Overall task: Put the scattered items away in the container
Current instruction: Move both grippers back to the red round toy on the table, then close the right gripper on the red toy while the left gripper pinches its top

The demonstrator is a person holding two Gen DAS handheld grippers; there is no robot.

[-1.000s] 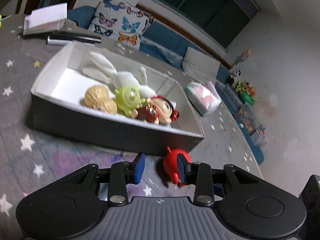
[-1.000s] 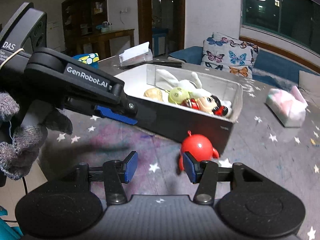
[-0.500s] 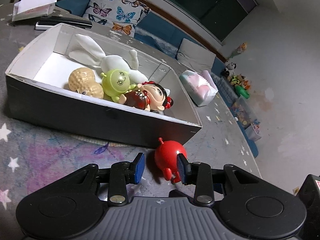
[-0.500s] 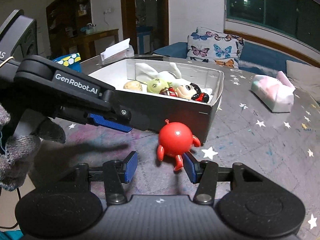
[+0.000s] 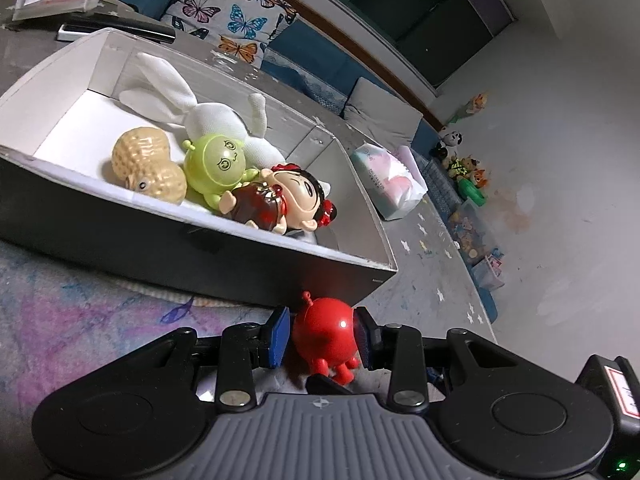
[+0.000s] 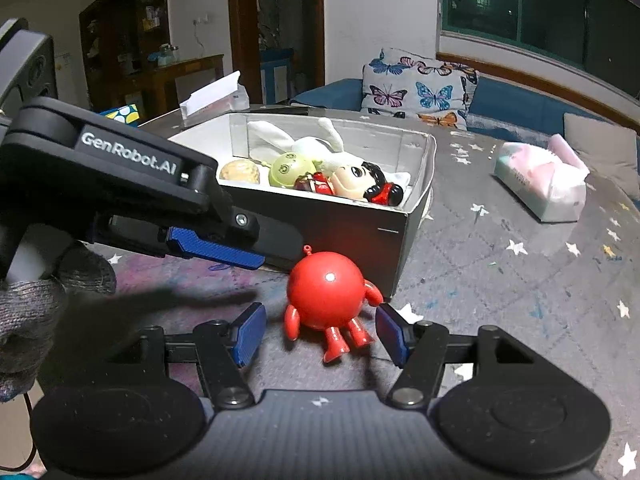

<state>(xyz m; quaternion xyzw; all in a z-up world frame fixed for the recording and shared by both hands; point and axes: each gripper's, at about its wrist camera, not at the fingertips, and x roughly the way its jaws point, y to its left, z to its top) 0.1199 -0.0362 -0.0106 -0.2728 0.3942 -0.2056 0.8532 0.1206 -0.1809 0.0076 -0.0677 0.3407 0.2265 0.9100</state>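
A round red toy [image 6: 326, 288] with small legs lies on the star-patterned mat just in front of the black box [image 6: 360, 232]. My right gripper [image 6: 320, 332] has the toy between its blue pads; its jaws are opening and neither pad touches it. My left gripper [image 6: 268, 256] comes in from the left, its tips close beside the toy. In the left wrist view the red toy [image 5: 324, 332] shows between the open left gripper [image 5: 319, 334] pads. The box [image 5: 120, 232] holds a white plush rabbit [image 5: 216, 120], a peanut toy [image 5: 148, 164], a green toy [image 5: 216, 160] and a doll [image 5: 288, 196].
A pink and white tissue pack [image 6: 540, 184] lies on the mat to the right of the box. Behind the box are a butterfly cushion [image 6: 420, 92] and a tissue box [image 6: 216, 96]. A gloved hand [image 6: 28, 312] holds the left gripper.
Both grippers have sunk and closed in on the red toy, which now lies between the right pads. The right jaws stand wider apart than before.
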